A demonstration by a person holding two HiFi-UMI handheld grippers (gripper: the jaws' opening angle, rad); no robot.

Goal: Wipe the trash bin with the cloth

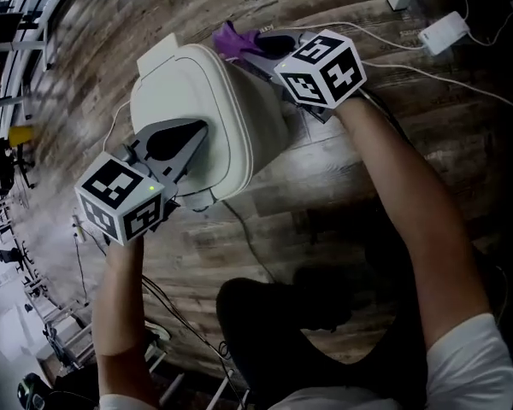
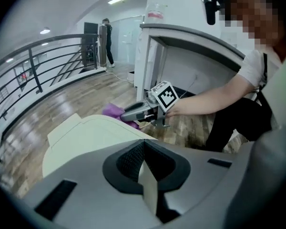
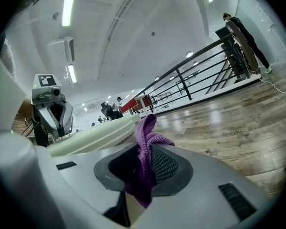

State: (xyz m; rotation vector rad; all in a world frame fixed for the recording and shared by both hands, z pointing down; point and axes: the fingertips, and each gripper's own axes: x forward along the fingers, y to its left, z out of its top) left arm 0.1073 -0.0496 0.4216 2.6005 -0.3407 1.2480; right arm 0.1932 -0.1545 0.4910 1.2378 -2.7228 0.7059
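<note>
At upper centre of the head view stands one trash bin (image 1: 214, 118), cream-white with rounded corners and a smooth lid, on a wood-plank floor (image 1: 342, 178). Its pale top fills the middle of the left gripper view (image 2: 86, 132) and shows as a low cream edge in the right gripper view (image 3: 100, 132).

One purple knitted cloth (image 1: 231, 39) lies bunched against the bin's upper edge. The right hand-held gripper (image 1: 250, 45) has its jaws clamped on it. In that gripper's own view (image 3: 145, 149) the cloth (image 3: 145, 142) stands up between the dark pads and hangs below them. The right arm reaches from the lower right of the frame up to the bin's far side, marker cube uppermost.

The left hand-held gripper (image 1: 202, 129) lies on the bin's lower-left part, its forearm coming up from the bottom left. Its jaws are together in its own view (image 2: 143, 144), nothing clearly held between them. Beyond them the other gripper (image 2: 125, 114) and cloth (image 2: 115, 111) show at the bin's far edge.

Two grippers and two marker cubes are in view. White cables and one white adapter (image 1: 443, 32) lie on the floor at upper right.
</note>
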